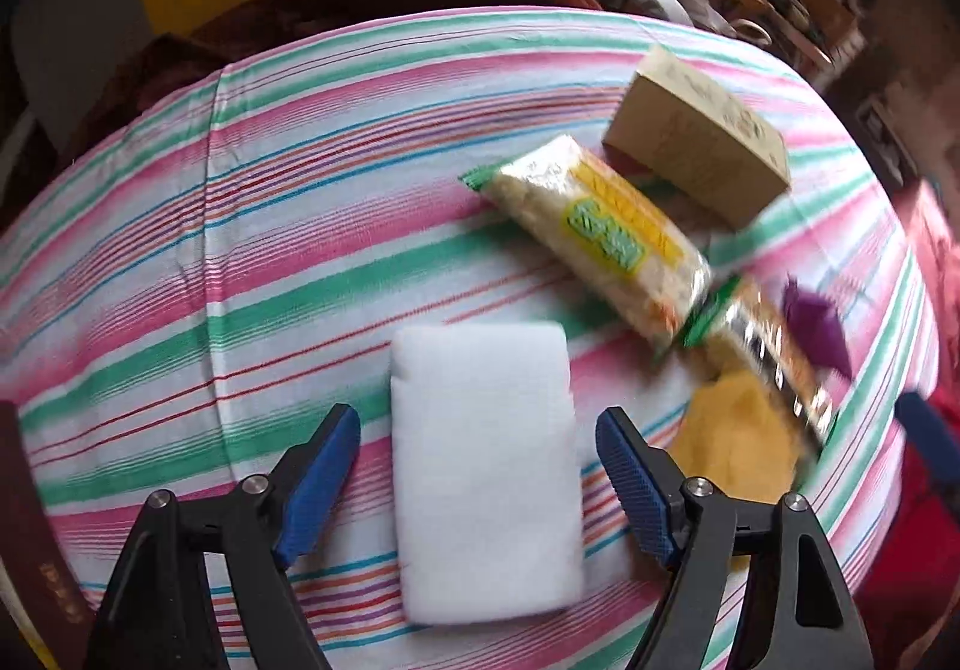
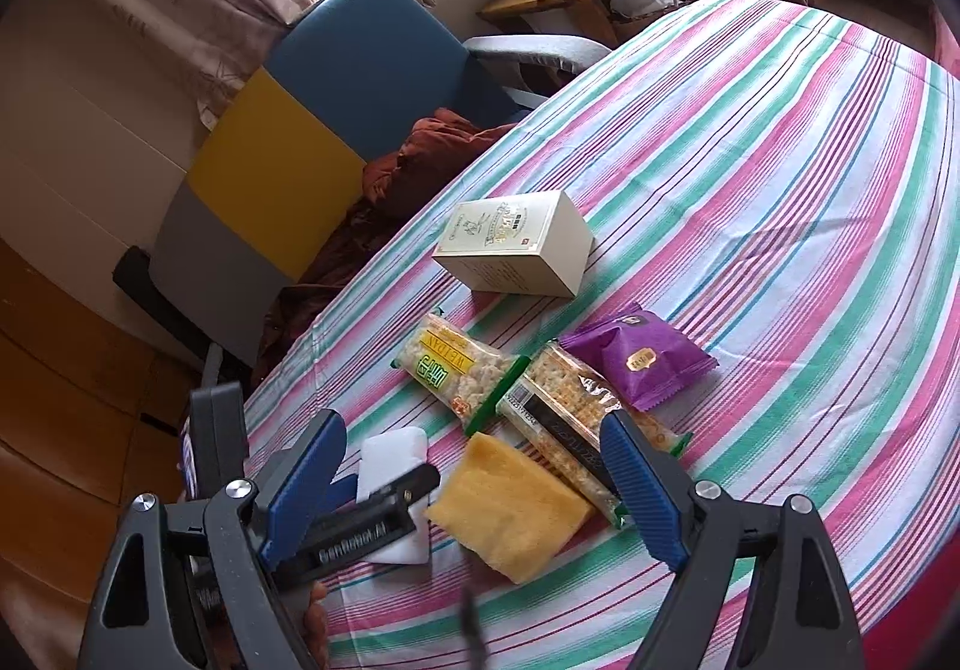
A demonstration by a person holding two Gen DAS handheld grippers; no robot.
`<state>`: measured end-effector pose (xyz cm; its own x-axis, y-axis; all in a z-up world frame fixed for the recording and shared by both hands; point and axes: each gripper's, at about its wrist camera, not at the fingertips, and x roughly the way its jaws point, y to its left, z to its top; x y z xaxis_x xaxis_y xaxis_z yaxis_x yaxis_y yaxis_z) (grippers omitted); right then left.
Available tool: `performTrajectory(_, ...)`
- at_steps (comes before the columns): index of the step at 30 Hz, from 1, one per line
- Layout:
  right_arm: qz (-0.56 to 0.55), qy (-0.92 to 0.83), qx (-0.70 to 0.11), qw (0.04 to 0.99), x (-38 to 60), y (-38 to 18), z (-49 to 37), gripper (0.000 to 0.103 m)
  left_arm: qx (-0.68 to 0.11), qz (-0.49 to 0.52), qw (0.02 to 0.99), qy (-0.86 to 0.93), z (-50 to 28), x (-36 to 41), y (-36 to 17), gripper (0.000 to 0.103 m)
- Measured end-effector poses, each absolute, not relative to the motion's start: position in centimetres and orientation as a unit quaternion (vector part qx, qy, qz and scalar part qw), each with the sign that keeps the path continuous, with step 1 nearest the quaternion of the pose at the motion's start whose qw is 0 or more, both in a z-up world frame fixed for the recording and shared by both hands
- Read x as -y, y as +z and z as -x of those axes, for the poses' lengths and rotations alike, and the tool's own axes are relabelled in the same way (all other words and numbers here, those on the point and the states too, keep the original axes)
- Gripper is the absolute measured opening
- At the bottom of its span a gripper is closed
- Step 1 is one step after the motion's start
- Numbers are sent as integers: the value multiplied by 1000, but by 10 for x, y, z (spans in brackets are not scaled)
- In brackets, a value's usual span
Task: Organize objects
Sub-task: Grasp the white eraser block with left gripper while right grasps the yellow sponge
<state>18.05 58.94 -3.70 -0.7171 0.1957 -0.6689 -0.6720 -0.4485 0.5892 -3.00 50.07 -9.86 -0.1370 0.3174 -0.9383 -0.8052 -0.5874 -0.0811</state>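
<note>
White sponge [image 1: 486, 466] between the left gripper [image 1: 478, 457] fingers, untouched.

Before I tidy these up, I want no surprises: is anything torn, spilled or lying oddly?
Nothing looks torn or spilled. The snack packs lie askew, one overlapping the other's end, with the yellow sponge against them. The white sponge lies flat between the open left gripper.

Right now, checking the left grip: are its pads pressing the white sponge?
No: the left gripper straddles the white sponge, with striped cloth showing either side.
</note>
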Motion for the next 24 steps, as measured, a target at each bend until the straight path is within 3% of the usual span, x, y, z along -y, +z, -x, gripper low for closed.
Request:
performTrajectory(4,272,810,-445,270,-588,-37,-178,88,-252,503,412,717,22,-488,-96,58)
performTrajectory(24,339,808,-400,270,-578,-44,-155,88,-200,492,444,722,-3,-395,-87,56)
